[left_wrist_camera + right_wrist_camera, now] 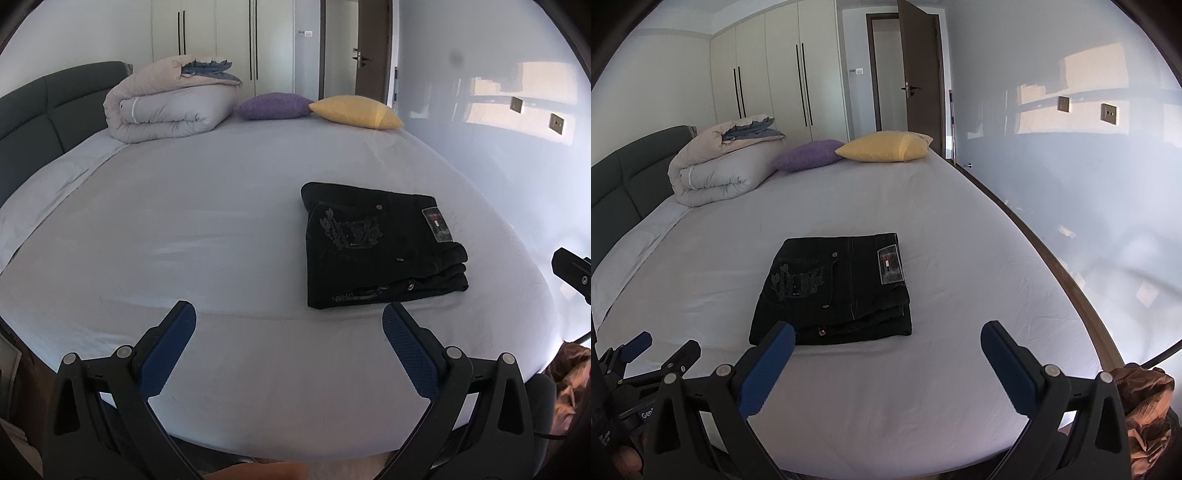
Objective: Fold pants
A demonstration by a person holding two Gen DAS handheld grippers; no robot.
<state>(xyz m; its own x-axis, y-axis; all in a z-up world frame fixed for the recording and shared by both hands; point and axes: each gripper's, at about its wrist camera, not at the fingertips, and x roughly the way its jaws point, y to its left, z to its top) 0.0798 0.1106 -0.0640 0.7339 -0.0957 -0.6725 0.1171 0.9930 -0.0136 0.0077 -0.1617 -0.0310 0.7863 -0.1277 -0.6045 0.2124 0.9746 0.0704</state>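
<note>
A pair of black pants (380, 247) lies folded into a compact stack on the pale bed sheet (221, 229), back pocket embroidery and a waistband patch facing up. My left gripper (290, 314) hovers open over the sheet, near the bed's front edge and to the left of the stack, with nothing between its blue pads. In the right wrist view the same pants (834, 288) rest just beyond my right gripper (888, 332), which is also open and holds nothing. The left gripper (646, 350) shows at the lower left there, and part of the right gripper (572, 273) shows at the left wrist view's right edge.
A rolled duvet (166, 103), a purple pillow (273, 105) and a yellow pillow (354, 110) lie at the far end by the dark headboard (33, 118). A wall (1071, 166) runs along the bed's right side. Brown fabric (1145, 406) sits off the bed's near right corner.
</note>
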